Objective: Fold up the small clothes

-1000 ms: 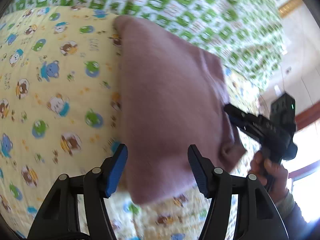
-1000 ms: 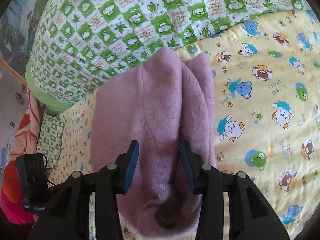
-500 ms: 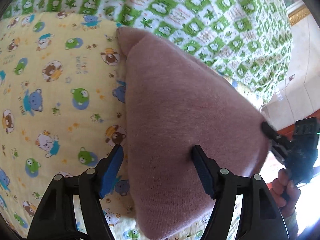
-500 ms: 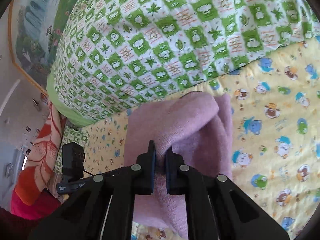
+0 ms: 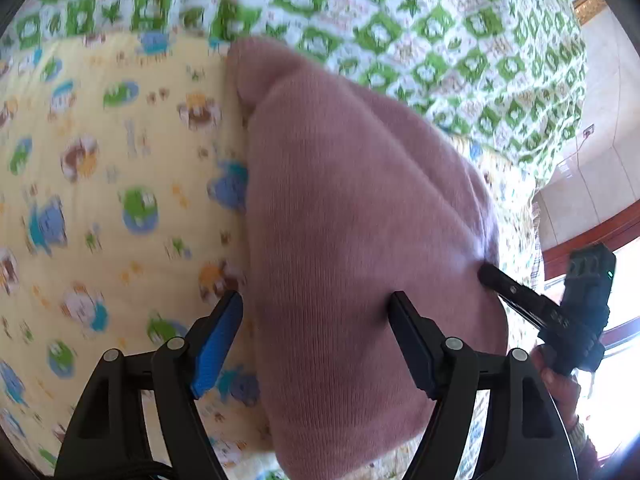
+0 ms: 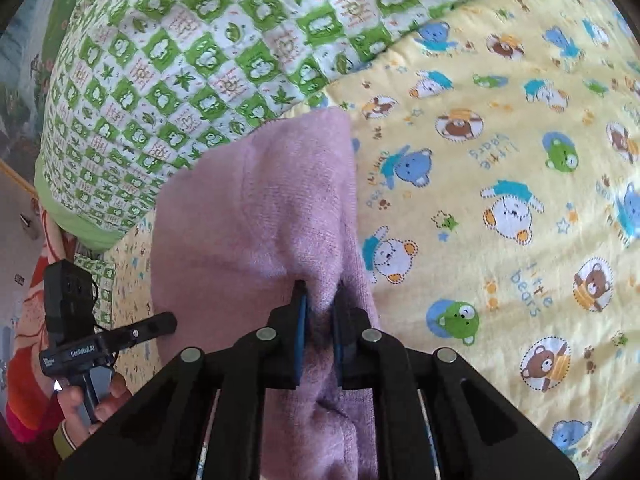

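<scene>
The soft pink knitted garment (image 5: 360,240) lies on the yellow bear-print sheet (image 5: 100,200) just below the green-and-white checked quilt (image 5: 440,20), its near edge lifted. The left gripper (image 5: 316,344) stands wide, its jaws having just been opening, with the garment's left edge between them but unpressed. The right gripper (image 6: 320,320) is narrowed onto a pinched ridge of the pink knit, though its jaws have eased apart slightly. The fold is best carried by the pinched ridge alone, drawn evenly across, so that no bunching is left beneath; the left jaws should be kept clear until a flat edge can be taken. In the left view the smooth outer face and the right gripper's tip (image 5: 492,276) entering the cloth are shown; only in the right view is the gathered crease between the pads seen.
</scene>
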Motion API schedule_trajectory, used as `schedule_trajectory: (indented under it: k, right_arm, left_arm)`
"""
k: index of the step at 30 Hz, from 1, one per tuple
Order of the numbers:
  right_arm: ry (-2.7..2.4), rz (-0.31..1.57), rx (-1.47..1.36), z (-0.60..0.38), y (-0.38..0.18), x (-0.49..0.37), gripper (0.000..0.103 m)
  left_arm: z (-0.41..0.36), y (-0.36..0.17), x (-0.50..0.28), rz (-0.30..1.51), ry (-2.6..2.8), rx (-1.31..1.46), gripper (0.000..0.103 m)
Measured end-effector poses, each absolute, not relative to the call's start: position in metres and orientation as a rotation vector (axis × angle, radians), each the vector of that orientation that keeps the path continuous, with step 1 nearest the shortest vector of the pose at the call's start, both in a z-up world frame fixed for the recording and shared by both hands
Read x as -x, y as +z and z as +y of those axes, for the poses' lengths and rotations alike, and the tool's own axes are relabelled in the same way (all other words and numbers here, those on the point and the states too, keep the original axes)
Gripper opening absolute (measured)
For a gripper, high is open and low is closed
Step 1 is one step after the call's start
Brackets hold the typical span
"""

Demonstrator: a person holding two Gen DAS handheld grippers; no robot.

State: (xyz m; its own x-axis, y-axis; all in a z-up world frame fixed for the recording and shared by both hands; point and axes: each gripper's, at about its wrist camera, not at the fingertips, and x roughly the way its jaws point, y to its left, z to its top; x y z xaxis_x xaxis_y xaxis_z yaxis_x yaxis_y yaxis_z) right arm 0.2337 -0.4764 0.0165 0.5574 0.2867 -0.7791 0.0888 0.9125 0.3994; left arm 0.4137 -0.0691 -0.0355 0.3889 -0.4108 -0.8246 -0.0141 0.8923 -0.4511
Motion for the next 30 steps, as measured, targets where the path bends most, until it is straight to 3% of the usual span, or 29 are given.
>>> schedule_trajectory:
  k: [3, 5, 8, 11, 15, 16, 17, 18, 19, 23, 26, 30]
  right_arm:
    - [0.102, 0.965, -0.357, -0.466, 0.034, -0.238, 0.021]
    - [0.067, 0.942, -0.320, -0.464, 0.043, -0.240, 0.041]
    - [0.046, 0.910, -0.314, -0.464, 0.050, -0.247, 0.058]
    - [0.026, 0.920, -0.320, -0.466, 0.045, -0.259, 0.065]
    - [0.034, 0.974, -0.365, -0.471, 0.026, -0.277, 0.067]
    - [0.034, 0.991, -0.379, -0.473, 0.021, -0.282, 0.067]
    - [0.040, 0.999, -0.397, -0.475, 0.016, -0.285, 0.067]
    - [0.057, 1.000, -0.419, -0.477, 0.013, -0.287, 0.063]
    - [0.085, 0.993, -0.437, -0.479, 0.011, -0.287, 0.037]
    - [0.125, 0.958, -0.432, -0.480, 0.020, -0.285, 0.017]
    - [0.112, 0.916, -0.489, -0.494, 0.023, -0.278, 0.014]
    - [0.095, 0.947, -0.509, -0.499, 0.008, -0.282, 0.014]
  left_arm:
    - [-0.061, -0.030, -0.431, 1.145, -0.238, 0.443, 0.079]
    - [-0.054, -0.026, -0.446, 1.135, -0.218, 0.460, 0.079]
    - [-0.049, -0.026, -0.468, 1.139, -0.206, 0.479, 0.080]
    - [-0.044, -0.034, -0.491, 1.169, -0.198, 0.512, 0.080]
    - [-0.036, -0.050, -0.518, 1.196, -0.192, 0.619, 0.080]
    - [-0.036, -0.052, -0.523, 1.190, -0.190, 0.637, 0.074]
    - [-0.037, -0.054, -0.527, 1.171, -0.189, 0.645, 0.065]
    - [-0.037, -0.054, -0.530, 1.155, -0.204, 0.647, 0.033]
    - [-0.040, -0.053, -0.534, 1.160, -0.225, 0.640, 0.027]
    - [-0.059, -0.030, -0.534, 1.064, -0.250, 0.487, 0.023]
    - [-0.065, -0.034, -0.534, 1.061, -0.245, 0.443, 0.023]
    - [-0.058, -0.042, -0.533, 1.097, -0.234, 0.461, 0.040]
